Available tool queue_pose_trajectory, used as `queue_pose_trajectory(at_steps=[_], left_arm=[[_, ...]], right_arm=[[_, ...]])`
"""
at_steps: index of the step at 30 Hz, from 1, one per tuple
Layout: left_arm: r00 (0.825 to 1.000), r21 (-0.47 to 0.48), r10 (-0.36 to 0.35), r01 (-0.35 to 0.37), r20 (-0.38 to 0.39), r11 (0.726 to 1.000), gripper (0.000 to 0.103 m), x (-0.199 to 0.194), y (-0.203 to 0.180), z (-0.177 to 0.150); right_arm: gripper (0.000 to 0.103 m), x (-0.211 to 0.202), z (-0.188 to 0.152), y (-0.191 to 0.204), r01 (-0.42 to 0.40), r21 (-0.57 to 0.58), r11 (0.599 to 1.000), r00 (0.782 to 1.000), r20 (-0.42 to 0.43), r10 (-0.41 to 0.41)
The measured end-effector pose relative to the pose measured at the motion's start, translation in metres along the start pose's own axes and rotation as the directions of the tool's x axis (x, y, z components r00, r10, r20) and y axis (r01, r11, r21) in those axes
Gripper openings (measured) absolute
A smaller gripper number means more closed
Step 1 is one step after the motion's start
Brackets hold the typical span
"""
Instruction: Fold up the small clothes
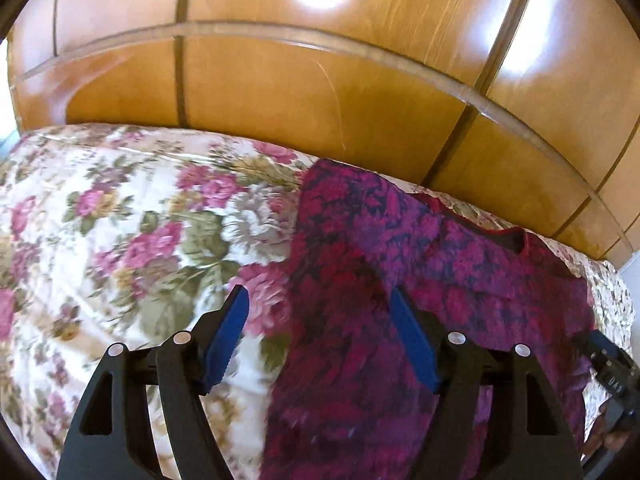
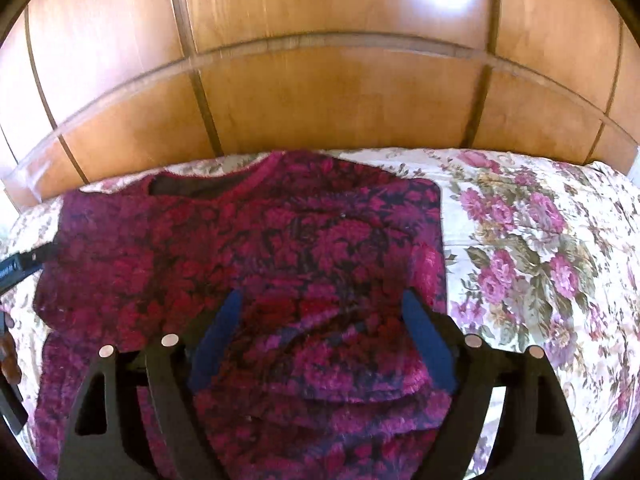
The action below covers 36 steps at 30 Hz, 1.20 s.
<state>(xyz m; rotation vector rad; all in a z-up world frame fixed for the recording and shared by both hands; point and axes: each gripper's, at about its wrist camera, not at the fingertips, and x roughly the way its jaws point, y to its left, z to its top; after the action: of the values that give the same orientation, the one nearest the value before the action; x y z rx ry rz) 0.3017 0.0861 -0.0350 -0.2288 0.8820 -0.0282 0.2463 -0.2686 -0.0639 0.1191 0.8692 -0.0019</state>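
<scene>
A fuzzy magenta, red and dark-blue patterned sweater (image 1: 400, 240) (image 2: 240, 240) lies flat on the bed, its neckline toward the headboard. In the right wrist view its right side is doubled over onto the body, with a soft fold just beyond the blue pads. My left gripper (image 1: 318, 302) is open and straddles the sweater's left edge: one pad is over the bedspread, the other over the knit. My right gripper (image 2: 322, 300) is open above the folded part, with nothing pinched. Each gripper also shows at the edge of the other's view: the right gripper (image 1: 612, 364) and the left gripper (image 2: 16, 268).
A floral bedspread (image 1: 140, 220) (image 2: 540, 240) covers the bed on both sides of the sweater. The panelled wooden headboard (image 1: 320, 92) (image 2: 340, 100) rises right behind the sweater's neckline. Part of a hand (image 2: 8, 356) shows at the left edge.
</scene>
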Motion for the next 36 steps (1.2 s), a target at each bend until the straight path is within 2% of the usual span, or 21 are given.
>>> queue_pose_trajectory(at_steps=[3,8,9,10,12,13,15,16,17,19,21,24,25,27,30,32,33,34,36], left_arm=[[1.000,-0.003,0.005,-0.004,0.019,1.000,0.072,-0.015,0.006,-0.006],[0.999,0.018,-0.003,0.003,0.037,1.000,0.072,-0.039,0.006,-0.026],[1.000,0.017,-0.009,0.009,0.023,1.000,0.072,-0.037,0.006,-0.028],[1.000,0.005,-0.022,0.022,-0.007,1.000,0.072,-0.035,0.005,-0.033],[0.998,-0.012,-0.054,0.054,-0.034,0.998,0.072,-0.034,0.003,-0.040],[0.997,-0.022,-0.071,0.070,-0.040,0.997,0.072,-0.035,0.002,-0.044],[0.993,-0.057,-0.104,0.100,-0.058,0.993,0.071,-0.034,0.001,-0.050],[0.990,-0.072,-0.122,0.117,-0.064,0.990,0.068,-0.033,0.000,-0.051],[0.988,-0.082,-0.130,0.123,-0.078,0.989,0.064,-0.029,-0.002,-0.051],[0.989,-0.083,-0.096,0.087,-0.110,0.993,0.054,-0.016,-0.005,-0.047],[0.988,-0.122,-0.084,0.068,-0.132,0.990,0.054,-0.004,0.000,-0.044],[0.985,-0.136,-0.078,0.058,-0.153,0.989,0.058,0.003,0.001,-0.049],[0.987,-0.121,-0.070,0.052,-0.146,0.991,0.063,0.002,-0.001,-0.052],[0.989,-0.107,-0.064,0.049,-0.134,0.993,0.064,-0.007,-0.002,-0.059],[0.997,-0.071,-0.037,0.032,-0.064,0.997,0.064,-0.031,-0.002,-0.064],[0.999,-0.025,-0.033,0.033,0.011,0.999,0.064,-0.051,-0.004,-0.060],[0.999,-0.004,-0.035,0.035,0.040,0.999,0.064,-0.061,-0.007,-0.056],[0.997,0.017,-0.037,0.036,0.065,0.999,0.064,-0.067,-0.010,-0.054],[0.994,0.059,-0.062,0.056,0.095,0.997,0.064,-0.076,-0.015,-0.046]], right_arm=[[0.084,-0.009,-0.004,-0.017,-0.022,0.081,0.997,1.000,0.008,0.021],[0.078,-0.007,-0.015,-0.038,-0.034,0.163,0.986,0.998,-0.039,0.041],[0.068,-0.001,-0.018,-0.040,-0.051,0.176,0.983,0.996,-0.065,0.064],[0.052,0.001,-0.021,-0.039,-0.066,0.180,0.981,0.994,-0.076,0.081],[0.040,-0.003,-0.021,-0.032,-0.073,0.153,0.986,0.995,-0.059,0.082],[0.029,-0.005,-0.020,-0.030,-0.071,0.146,0.987,0.995,-0.054,0.080],[0.017,-0.014,-0.016,-0.028,-0.093,0.145,0.985,0.995,-0.031,0.098],[0.015,-0.019,-0.014,-0.026,-0.098,0.137,0.986,0.995,-0.017,0.101],[0.015,-0.023,-0.012,-0.024,-0.097,0.130,0.987,0.995,-0.006,0.098],[0.013,-0.032,-0.007,-0.023,-0.101,0.119,0.988,0.995,0.020,0.099],[0.012,-0.033,-0.006,-0.024,-0.059,0.109,0.992,0.998,0.025,0.056],[0.011,-0.011,-0.016,-0.027,0.020,0.096,0.995,0.999,-0.041,-0.017],[0.011,0.000,-0.022,-0.029,0.044,0.097,0.994,0.997,-0.062,-0.038],[0.012,0.004,-0.029,-0.033,0.043,0.124,0.991,0.998,-0.060,-0.036],[0.013,-0.002,-0.029,-0.034,0.045,0.129,0.991,0.998,-0.047,-0.039],[0.018,-0.012,-0.028,-0.035,0.033,0.127,0.991,0.999,-0.030,-0.029],[0.032,-0.019,-0.029,-0.035,0.026,0.129,0.991,1.000,-0.017,-0.024],[0.056,-0.023,-0.027,-0.036,0.021,0.131,0.991,1.000,-0.004,-0.021],[0.059,-0.038,-0.024,-0.032,0.005,0.115,0.993,0.999,0.043,-0.010]])
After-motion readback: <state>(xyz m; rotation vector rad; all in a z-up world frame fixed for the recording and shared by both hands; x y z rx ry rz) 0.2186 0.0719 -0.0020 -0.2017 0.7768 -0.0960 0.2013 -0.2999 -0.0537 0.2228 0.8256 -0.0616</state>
